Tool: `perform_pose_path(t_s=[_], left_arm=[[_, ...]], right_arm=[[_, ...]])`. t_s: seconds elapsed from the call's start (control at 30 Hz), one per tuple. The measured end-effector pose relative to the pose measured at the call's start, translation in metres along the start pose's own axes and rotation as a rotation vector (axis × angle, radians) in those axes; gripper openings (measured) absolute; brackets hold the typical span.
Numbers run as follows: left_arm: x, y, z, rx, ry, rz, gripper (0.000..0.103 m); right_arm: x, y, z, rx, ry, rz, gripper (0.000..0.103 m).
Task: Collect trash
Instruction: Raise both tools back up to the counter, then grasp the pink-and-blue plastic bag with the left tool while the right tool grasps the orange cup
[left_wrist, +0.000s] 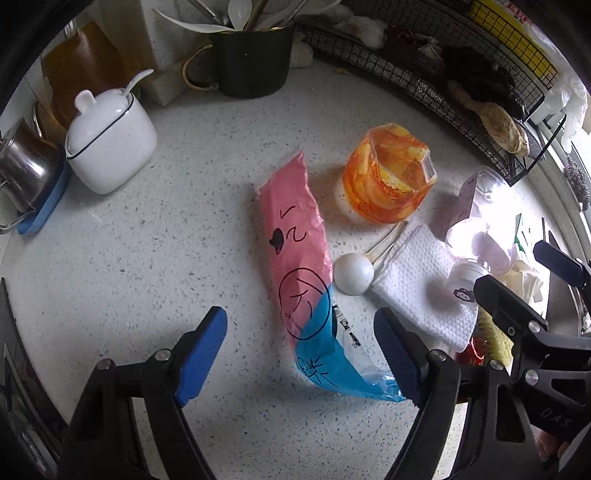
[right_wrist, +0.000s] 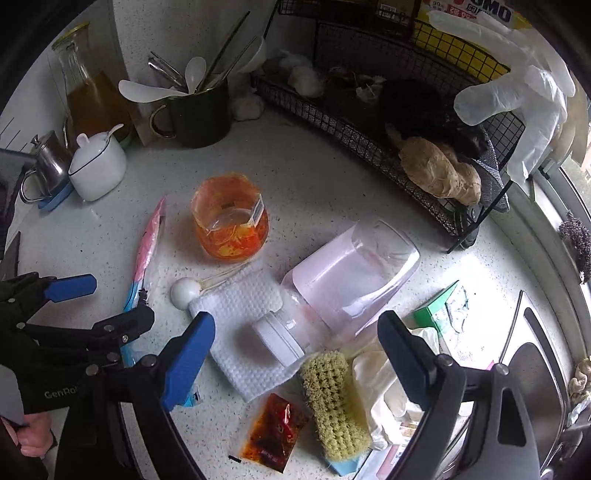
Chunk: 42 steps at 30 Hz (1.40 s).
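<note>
Speckled white worktop (left_wrist: 184, 258), cluttered with refuse and kitchenware. Left gripper (left_wrist: 301, 354): jaws wide, blue pads on either side of the near, blue end of a pink-and-blue plastic wrapper (left_wrist: 295, 243), not pressing it; the wrapper lies flat, running near to far, with black line drawing on it. Right gripper (right_wrist: 295, 354): jaws wide, nothing held, poised above a clear pinkish plastic bottle (right_wrist: 347, 280) lying on its side, white cap (right_wrist: 275, 339) toward the near edge. Under the cap end of the bottle: a white textured cloth (right_wrist: 243, 321). At the far-left corner of the cloth: a white ball on a thin stick (right_wrist: 184, 291), touching the cloth, just right of the wrapper. Beyond these: an orange-stained clear plastic cup (right_wrist: 229, 225), upright and open. Near edge, right wrist view: a red oily sauce sachet (right_wrist: 277, 432), a bristle scrub brush (right_wrist: 332, 402) just to its right, a pale glove (right_wrist: 384, 398) beside the brush, a green-and-white carton (right_wrist: 443, 314) farther right. Far left: a white lidded sugar pot (left_wrist: 110, 144) with spoon, a steel pitcher (left_wrist: 22, 173) on a blue mat, a dark mug (left_wrist: 251, 59) of utensils, a glass carafe (right_wrist: 88, 88) of amber liquid. Far right: a black wire rack (right_wrist: 369, 125) holding dark and tan items, a clear glove (right_wrist: 524, 96) draped on it.
</note>
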<state>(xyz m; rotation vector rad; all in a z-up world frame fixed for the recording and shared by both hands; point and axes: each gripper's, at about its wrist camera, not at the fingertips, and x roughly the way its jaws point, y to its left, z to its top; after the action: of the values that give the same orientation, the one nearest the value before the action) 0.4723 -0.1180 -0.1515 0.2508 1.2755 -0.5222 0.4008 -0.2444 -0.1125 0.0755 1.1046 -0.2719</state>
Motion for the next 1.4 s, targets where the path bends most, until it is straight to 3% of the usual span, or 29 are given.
perform_pose_path(t_s=[0.2, 0.27, 0.37, 0.63, 0.87, 1.23, 1.27, 1.4], left_arm=[[0.011, 0.005, 0.001, 0.012, 0.025, -0.015, 0.049], [0.013, 0.008, 0.000, 0.014, 0.026, -0.009, 0.032], [0.008, 0.014, 0.000, 0.023, 0.011, -0.027, 0.021], [-0.027, 0.033, 0.026, 0.059, -0.095, -0.032, 0.018], [-0.026, 0.050, 0.053, 0.032, -0.106, -0.006, 0.018], [0.012, 0.054, 0.066, 0.022, -0.065, 0.024, 0.018], [0.015, 0.055, 0.067, 0.024, -0.065, 0.032, 0.018], [0.021, 0.058, 0.067, 0.003, -0.062, 0.036, 0.018]], right_arm=[[0.004, 0.008, 0.004, -0.008, 0.010, -0.003, 0.089], [0.005, 0.011, 0.005, -0.004, 0.010, -0.009, 0.089], [0.002, 0.016, 0.006, -0.007, 0.008, -0.006, 0.089], [-0.009, 0.028, 0.030, 0.037, -0.086, 0.054, 0.089], [0.014, 0.036, 0.057, 0.020, -0.050, 0.097, 0.089], [0.071, 0.043, 0.083, -0.021, 0.029, 0.146, 0.089], [0.073, 0.044, 0.085, -0.025, 0.025, 0.147, 0.087], [0.084, 0.048, 0.090, -0.055, 0.033, 0.150, 0.061]])
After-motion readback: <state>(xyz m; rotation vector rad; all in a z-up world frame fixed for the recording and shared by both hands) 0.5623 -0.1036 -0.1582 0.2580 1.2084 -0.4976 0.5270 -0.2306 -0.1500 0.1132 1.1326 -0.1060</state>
